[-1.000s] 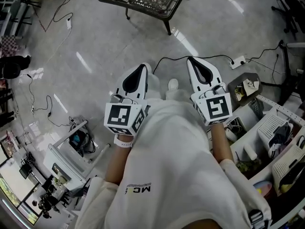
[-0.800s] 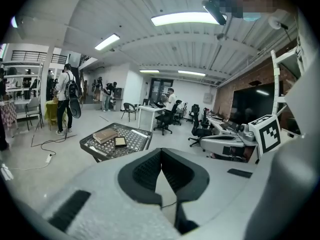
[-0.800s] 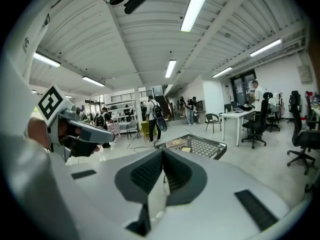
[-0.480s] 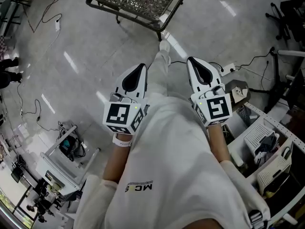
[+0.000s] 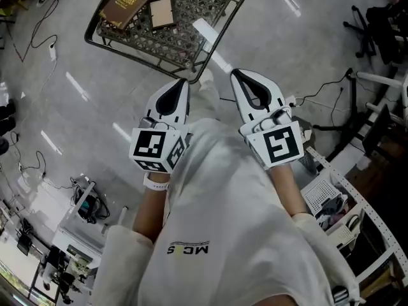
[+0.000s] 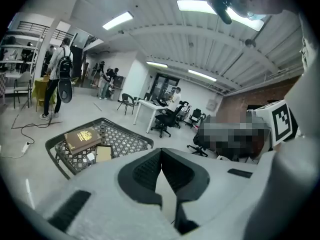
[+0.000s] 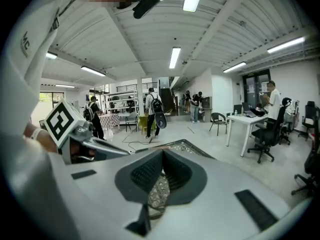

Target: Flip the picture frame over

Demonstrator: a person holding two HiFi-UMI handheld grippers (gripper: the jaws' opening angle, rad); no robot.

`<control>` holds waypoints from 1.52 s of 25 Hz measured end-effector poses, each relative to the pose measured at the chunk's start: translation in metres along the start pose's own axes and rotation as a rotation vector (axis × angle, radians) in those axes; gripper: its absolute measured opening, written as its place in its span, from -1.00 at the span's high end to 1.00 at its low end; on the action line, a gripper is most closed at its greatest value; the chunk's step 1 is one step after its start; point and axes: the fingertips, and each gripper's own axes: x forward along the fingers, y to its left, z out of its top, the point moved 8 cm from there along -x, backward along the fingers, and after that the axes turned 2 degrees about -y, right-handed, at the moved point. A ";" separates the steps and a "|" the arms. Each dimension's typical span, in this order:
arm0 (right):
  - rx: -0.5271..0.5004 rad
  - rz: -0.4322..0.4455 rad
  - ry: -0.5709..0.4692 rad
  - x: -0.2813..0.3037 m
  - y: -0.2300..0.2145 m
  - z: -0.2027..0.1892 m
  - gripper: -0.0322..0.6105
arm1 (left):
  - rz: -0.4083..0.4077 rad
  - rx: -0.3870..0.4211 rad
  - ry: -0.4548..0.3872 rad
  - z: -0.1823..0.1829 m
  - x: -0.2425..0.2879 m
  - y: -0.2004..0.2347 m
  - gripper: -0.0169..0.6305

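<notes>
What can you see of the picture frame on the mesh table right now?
The picture frame is a small flat rectangle, plain tan with a darker brown edge, and it looks wooden. It lies flat on the black mesh table, right beside a larger dark brown book with a gold emblem. Whether the two touch is unclear. No picture can be made out on its upward face. Nothing rests on it, and only the table clearly touches it.

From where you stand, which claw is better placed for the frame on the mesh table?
Left, probably: the left claw sits nearer the frame; the right claw is farther off. Both shut.
</notes>
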 end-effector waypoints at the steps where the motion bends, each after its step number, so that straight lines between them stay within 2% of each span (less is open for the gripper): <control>1: -0.002 0.010 -0.001 0.014 -0.011 0.006 0.85 | 0.002 -0.006 -0.002 0.009 0.016 0.004 0.89; 7: -0.007 0.090 0.018 0.082 -0.059 0.036 0.85 | 0.061 -0.023 -0.047 0.062 0.073 0.034 0.89; 14: -0.057 0.209 0.046 0.125 -0.077 0.044 0.85 | 0.153 -0.054 -0.077 0.079 0.072 0.052 0.89; 20: -0.110 0.368 0.095 0.161 -0.077 0.024 0.85 | 0.294 -0.132 -0.101 0.069 0.069 0.074 0.88; 24: -0.121 0.449 0.119 0.185 -0.074 0.008 0.85 | 0.346 -0.135 -0.099 0.062 0.070 0.081 0.89; 29: -0.219 0.568 0.134 0.201 -0.058 0.006 0.84 | 0.408 -0.169 -0.107 0.052 0.066 0.085 0.89; 38: -0.260 0.652 0.135 0.229 -0.049 -0.008 0.84 | 0.463 -0.221 -0.107 0.026 0.073 0.092 0.89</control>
